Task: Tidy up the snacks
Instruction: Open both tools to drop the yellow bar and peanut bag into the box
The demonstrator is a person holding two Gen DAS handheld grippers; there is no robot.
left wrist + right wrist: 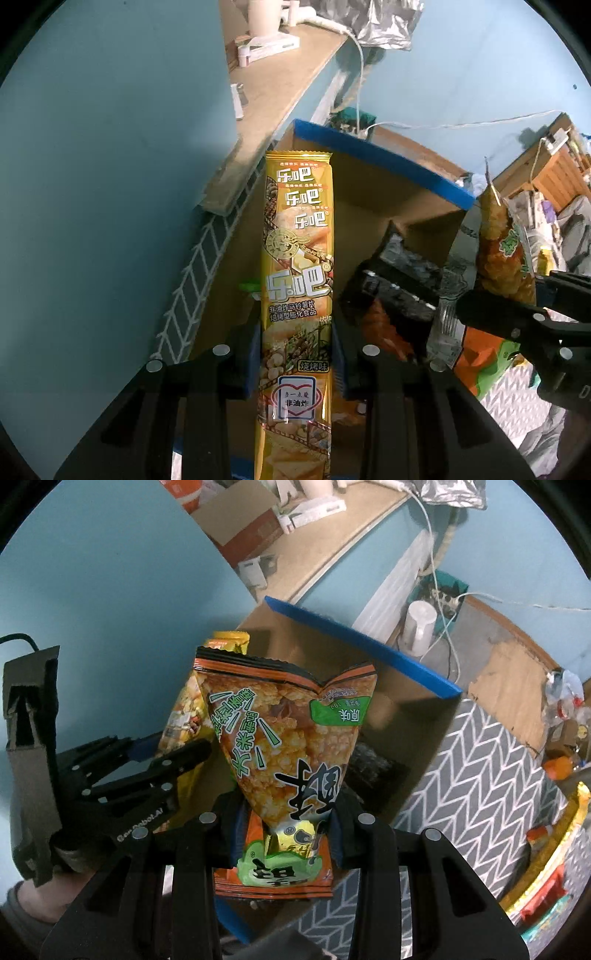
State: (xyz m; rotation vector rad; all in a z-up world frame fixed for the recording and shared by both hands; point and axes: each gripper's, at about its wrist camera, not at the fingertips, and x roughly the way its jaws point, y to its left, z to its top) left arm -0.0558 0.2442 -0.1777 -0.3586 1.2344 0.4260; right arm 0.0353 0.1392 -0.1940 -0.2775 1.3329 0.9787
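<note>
Left hand-held gripper (295, 354) clamps yellow chip pack (297, 258) (right: rice-cracker bag (291, 738)).

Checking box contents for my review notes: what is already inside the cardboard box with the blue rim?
Inside the cardboard box one dark snack packet lies near the bottom. The rest of the floor is hidden by the yellow chip pack and orange rice-cracker bag.

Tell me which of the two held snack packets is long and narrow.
The yellow potato-chip sleeve clamped in the left gripper. It is a tall slim pack, while the orange-and-green rice-cracker bag in the right gripper is short and wide.
</note>
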